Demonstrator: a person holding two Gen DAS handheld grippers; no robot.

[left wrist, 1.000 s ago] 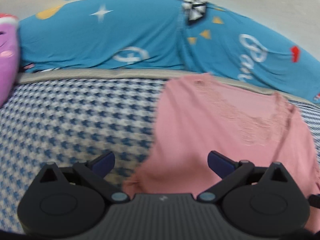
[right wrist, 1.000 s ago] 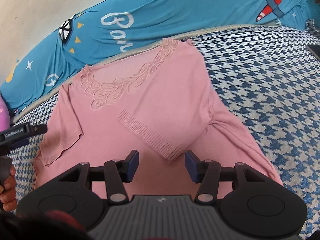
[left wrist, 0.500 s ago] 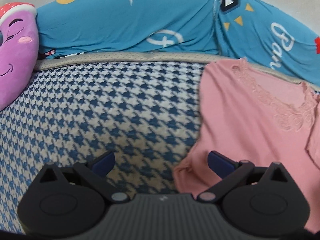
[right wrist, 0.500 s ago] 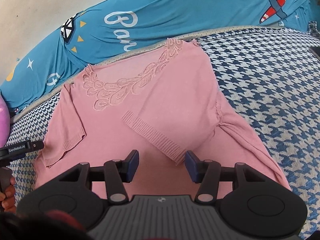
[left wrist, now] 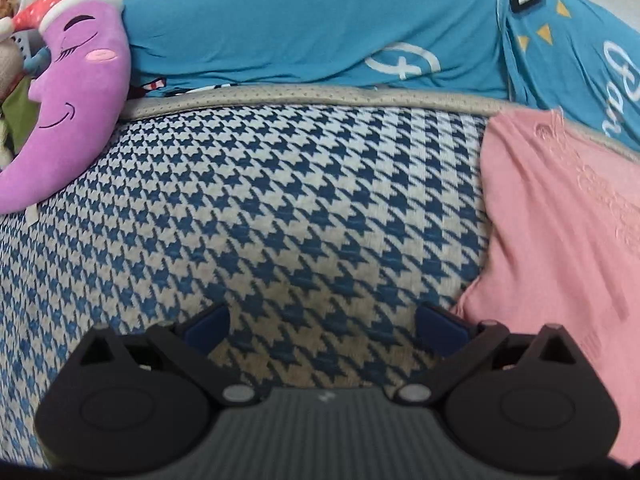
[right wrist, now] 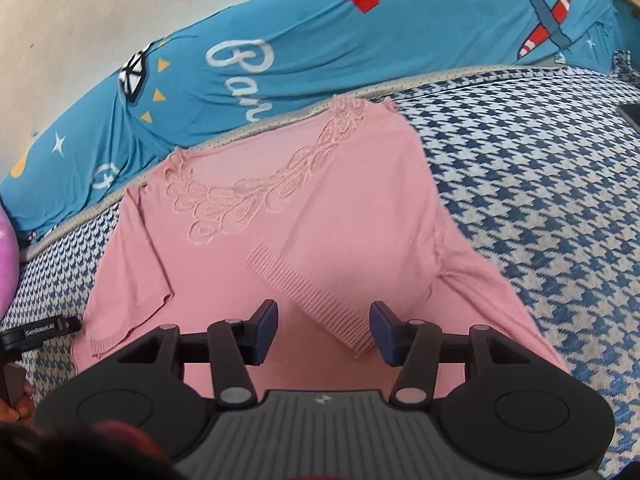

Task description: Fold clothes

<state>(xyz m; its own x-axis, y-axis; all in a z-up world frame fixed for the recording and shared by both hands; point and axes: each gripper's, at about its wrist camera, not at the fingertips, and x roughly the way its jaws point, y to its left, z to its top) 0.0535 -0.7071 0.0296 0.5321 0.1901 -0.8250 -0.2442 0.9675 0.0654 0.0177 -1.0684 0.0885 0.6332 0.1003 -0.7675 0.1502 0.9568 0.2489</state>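
Houndstooth bedding (left wrist: pixel 280 216) in blue and white is my work surface, with a long teal pillow (right wrist: pixel 304 64) along the wall behind it. My right gripper (right wrist: pixel 324 328) hangs above the pink top (right wrist: pixel 320 216) with its jaws partly apart and nothing between the pads; under it lies the sleeve (right wrist: pixel 312 284) already folded in across the body, ribbed cuff pointing toward me. My left gripper (left wrist: pixel 322 322) is spread wide and empty over bare bedding, just beside the top's left edge (left wrist: pixel 532 240), which I judge puts it in line to take the other short sleeve (right wrist: pixel 132 280), still flat and sticking out on that side. Lace at the neckline faces the pillow, so the hem is nearest me. Open cover lies to the left as far as a purple moon plush (left wrist: pixel 68 112), and more to the right of the garment, enough room to swing a fold inward.
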